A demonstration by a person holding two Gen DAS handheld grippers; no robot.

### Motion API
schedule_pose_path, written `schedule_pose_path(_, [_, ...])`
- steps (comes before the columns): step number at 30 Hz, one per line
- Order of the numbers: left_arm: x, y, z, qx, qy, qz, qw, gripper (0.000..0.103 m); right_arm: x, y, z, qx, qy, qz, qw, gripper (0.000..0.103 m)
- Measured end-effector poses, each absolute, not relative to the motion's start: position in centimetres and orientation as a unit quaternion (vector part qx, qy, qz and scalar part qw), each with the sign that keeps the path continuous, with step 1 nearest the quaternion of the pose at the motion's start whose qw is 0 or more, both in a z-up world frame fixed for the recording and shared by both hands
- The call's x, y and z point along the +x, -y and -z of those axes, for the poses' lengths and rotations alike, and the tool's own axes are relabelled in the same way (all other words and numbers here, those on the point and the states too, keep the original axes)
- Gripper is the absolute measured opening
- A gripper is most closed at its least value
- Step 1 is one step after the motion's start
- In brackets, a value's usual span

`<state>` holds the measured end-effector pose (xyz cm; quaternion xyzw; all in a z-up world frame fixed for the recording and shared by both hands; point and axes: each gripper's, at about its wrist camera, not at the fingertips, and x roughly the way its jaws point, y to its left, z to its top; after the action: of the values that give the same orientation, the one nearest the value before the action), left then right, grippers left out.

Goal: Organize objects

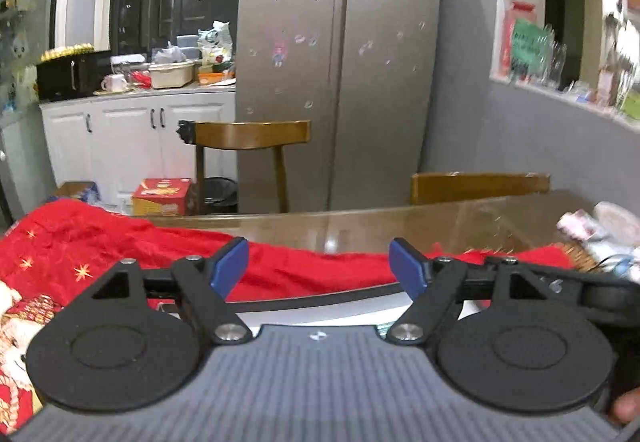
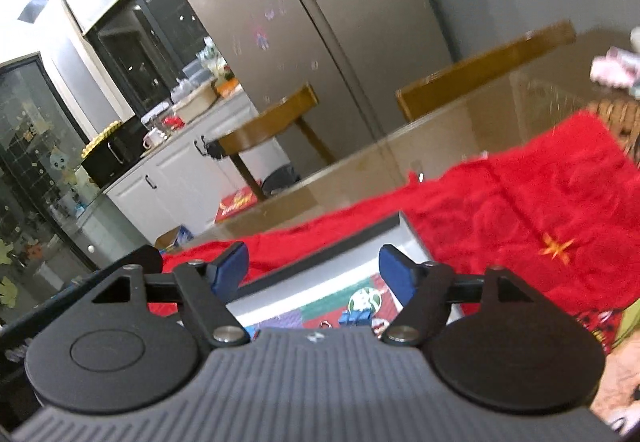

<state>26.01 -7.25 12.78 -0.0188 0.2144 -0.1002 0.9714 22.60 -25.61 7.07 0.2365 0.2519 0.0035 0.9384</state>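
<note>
Now we are holding both sets of tongs raised above the near edge of the desk [image 1: 360, 222], and both are standing wide apart with nothing between their blue pads. Our left tongs [image 1: 319, 266] are looking across the red cloth [image 1: 120, 242] toward the far edge, where bare glossy wood is showing in a broad strip. Beyond that edge two wooden chairs [image 1: 248, 133] are standing, with the silver fridge [image 1: 340, 61] behind them. Our right tongs [image 2: 313, 268] are tilting, so the whole room is leaning in that view.

Under the right tongs a white-rimmed box [image 2: 340, 270] is lying on the cloth by the near edge, its far rim running across between the pads. Inside it we are seeing patches of green, red and purple and a small blue block [image 2: 354, 318], but the gripper body is covering most of the contents and we cannot tell what the pieces are. In the left view only a pale sliver of that box [image 1: 320, 306] is showing. Toward the desk's right end, some pink and white items [image 1: 600, 226] are blurring beyond recognition, and a woven brown thing [image 2: 616, 117] is cut off at the frame.
</note>
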Motion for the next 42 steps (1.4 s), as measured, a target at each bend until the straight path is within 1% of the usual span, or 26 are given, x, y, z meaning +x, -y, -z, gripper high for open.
schedule_pose_path(1, [25.6, 7.1, -13.3, -0.027, -0.216, 0.109, 0.97, 0.082, 21.9, 25.4, -7.9, 0.23, -0.242, -0.003, 0.943, 0.082])
schedule_pose_path(3, [24.2, 6.6, -14.5, -0.038, -0.209, 0.122, 0.97, 0.082, 20.4, 25.2, -9.4, 0.225, -0.225, -0.008, 0.948, 0.087])
schedule_pose_path(7, [20.0, 5.6, -16.8, -0.029, -0.172, 0.101, 0.979, 0.082, 16.5, 24.4, -12.3, 0.21, -0.187, -0.033, 0.959, 0.091])
schedule_pose_path(9, [17.1, 4.8, -17.9, -0.028, -0.152, 0.093, 0.984, 0.083, 14.0, 23.7, -13.6, 0.193, -0.17, -0.033, 0.966, 0.096])
schedule_pose_path(12, [12.5, 3.6, -19.0, -0.027, -0.123, 0.09, 0.988, 0.086, 10.0, 22.6, -13.8, 0.174, -0.152, 0.011, 0.973, 0.101])
schedule_pose_path(14, [9.2, 3.3, -19.2, -0.013, -0.102, 0.083, 0.991, 0.088, 7.4, 21.8, -13.1, 0.151, -0.151, 0.013, 0.977, 0.101])
schedule_pose_path(17, [4.4, 2.7, -17.7, 0.003, -0.095, 0.043, 0.995, 0.092, 3.5, 20.9, -11.1, 0.128, -0.15, 0.014, 0.98, 0.102])
schedule_pose_path(20, [0.6, 1.8, -14.5, 0.016, -0.132, 0.024, 0.991, 0.092, 0.7, 20.7, -7.9, 0.144, -0.159, 0.01, 0.977, 0.103])
schedule_pose_path(23, [-2.5, 0.7, -10.4, 0.006, -0.151, 0.014, 0.988, 0.092, 0.0, 20.2, -4.2, 0.159, -0.184, 0.011, 0.97, 0.103])
schedule_pose_path(25, [-3.9, 0.4, -7.7, -0.003, -0.156, 0.015, 0.988, 0.092, 0.5, 19.5, -2.0, 0.146, -0.209, 0.025, 0.967, 0.103])
schedule_pose_path(27, [-4.1, 0.3, -5.7, 0.007, -0.167, 0.012, 0.986, 0.092, 0.6, 18.9, -0.7, 0.126, -0.22, 0.027, 0.967, 0.103])
schedule_pose_path(30, [-3.6, 0.1, -3.7, 0.032, -0.175, 0.033, 0.983, 0.092, -0.1, 16.9, -0.1, 0.078, -0.206, 0.027, 0.975, 0.103])
schedule_pose_path(32, [-2.9, -0.1, -3.0, 0.027, -0.182, 0.035, 0.982, 0.092, -0.3, 16.0, -0.2, 0.054, -0.201, 0.021, 0.978, 0.103])
schedule_pose_path(34, [-1.4, -0.7, -3.0, 0.017, -0.205, 0.047, 0.977, 0.092, -0.3, 15.5, -0.3, 0.037, -0.2, 0.024, 0.979, 0.103])
schedule_pose_path(36, [-1.2, -0.9, -2.7, 0.01, -0.208, 0.052, 0.977, 0.092, -0.5, 14.9, -0.2, 0.024, -0.204, 0.021, 0.978, 0.103])
schedule_pose_path(39, [-1.3, -0.2, -2.3, 0.036, -0.192, 0.022, 0.98, 0.092, -0.3, 14.7, 0.0, 0.018, -0.213, 0.016, 0.977, 0.103])
schedule_pose_path(42, [-0.4, 0.2, -2.2, 0.047, -0.211, 0.019, 0.976, 0.092, -0.2, 15.0, 0.1, 0.024, -0.216, 0.018, 0.976, 0.103])
